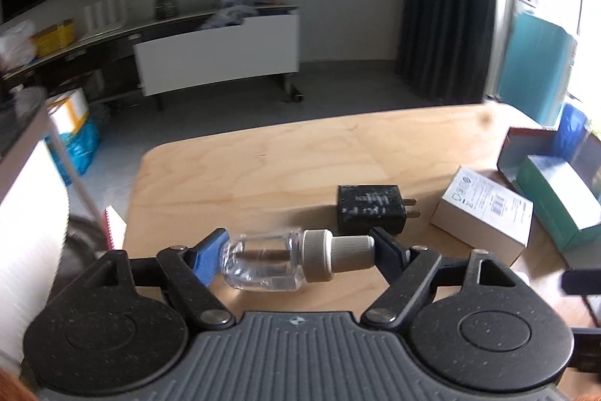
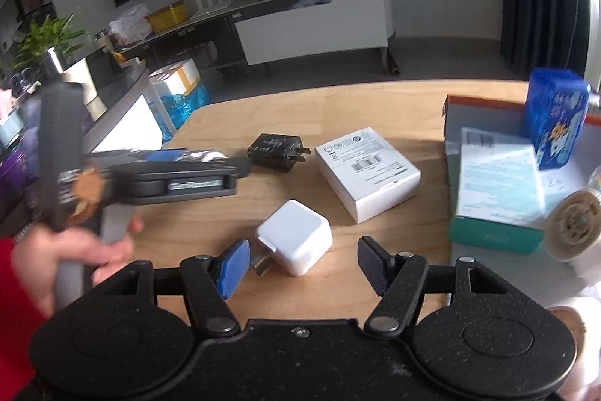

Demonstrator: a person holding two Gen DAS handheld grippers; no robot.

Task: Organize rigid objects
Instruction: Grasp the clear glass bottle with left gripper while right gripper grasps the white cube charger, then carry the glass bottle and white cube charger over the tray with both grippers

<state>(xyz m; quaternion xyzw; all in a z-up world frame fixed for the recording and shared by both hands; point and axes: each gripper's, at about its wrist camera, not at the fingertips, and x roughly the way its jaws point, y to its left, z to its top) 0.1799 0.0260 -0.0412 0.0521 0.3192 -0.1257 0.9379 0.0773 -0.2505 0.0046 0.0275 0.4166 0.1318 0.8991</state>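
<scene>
My left gripper (image 1: 296,250) is shut on a clear glass dropper bottle (image 1: 263,264) lying crosswise, one pad on its base and the other on the tip of its grey cap. It hangs just above the wooden table (image 1: 300,153). In the right wrist view this gripper (image 2: 210,160) shows blurred at the left, held by a hand. My right gripper (image 2: 302,262) stands open around a white cube charger (image 2: 296,241) that rests on the table. The charger's prongs point toward the blue left pad, and neither pad touches it.
A black plug charger (image 2: 276,147) and a white carton (image 2: 366,171) lie further back. At the right an open box (image 2: 450,108) holds a teal carton (image 2: 496,183) and a blue carton (image 2: 556,123); a round lidded jar (image 2: 573,224) stands beside it. The table's edge curves at the left.
</scene>
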